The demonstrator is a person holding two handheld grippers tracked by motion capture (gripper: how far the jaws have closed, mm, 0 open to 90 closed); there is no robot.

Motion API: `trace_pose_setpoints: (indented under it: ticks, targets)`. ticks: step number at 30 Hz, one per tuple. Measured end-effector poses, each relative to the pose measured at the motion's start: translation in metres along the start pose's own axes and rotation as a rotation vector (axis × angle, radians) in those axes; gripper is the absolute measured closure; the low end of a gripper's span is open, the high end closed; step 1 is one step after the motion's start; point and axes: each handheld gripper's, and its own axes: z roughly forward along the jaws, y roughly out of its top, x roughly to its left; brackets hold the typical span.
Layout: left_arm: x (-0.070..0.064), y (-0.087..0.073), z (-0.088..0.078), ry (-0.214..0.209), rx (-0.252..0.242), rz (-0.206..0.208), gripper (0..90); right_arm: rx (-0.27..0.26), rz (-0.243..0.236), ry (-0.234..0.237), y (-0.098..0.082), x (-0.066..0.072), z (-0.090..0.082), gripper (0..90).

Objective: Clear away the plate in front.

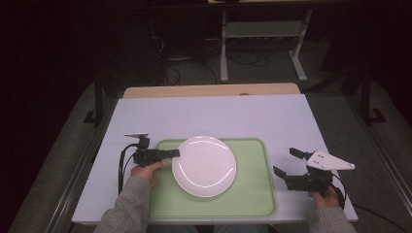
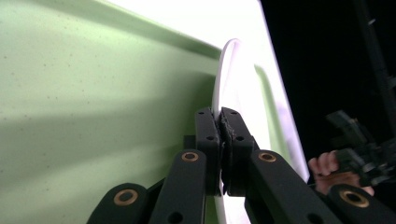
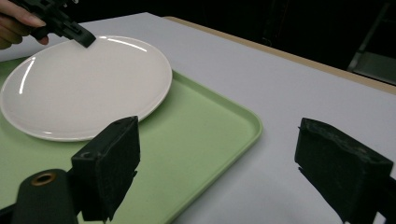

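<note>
On the pale green rectangular plastic tray [image 1: 252, 194]: round white ceramic plate [image 1: 204, 166], gripped at its left rim.
The left gripper [image 1: 174, 153] has its jaws clamped narrow on the plate's edge, pads pressing either face. The right gripper [image 1: 285, 165] hovers over the white table [image 1: 272, 116] right of the tray, jaws wide apart with nothing between them, well clear of the plate.

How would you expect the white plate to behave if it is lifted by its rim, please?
The white plate looks glossy, so it may slip in the left gripper, which is clamped on one edge. It is probably rigid and breakable. Held at one side, it could tilt over the green tray.
</note>
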Motion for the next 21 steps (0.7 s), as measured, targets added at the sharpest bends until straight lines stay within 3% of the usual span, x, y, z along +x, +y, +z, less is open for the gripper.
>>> trace_pose_setpoints:
  ticks: [21]
  targets:
    - [-0.0030, -0.0070, -0.0001, 0.065, 0.039, 0.060, 85.3, 0.005, 0.000, -0.007, -0.0003, 0.0005, -0.0004, 13.3]
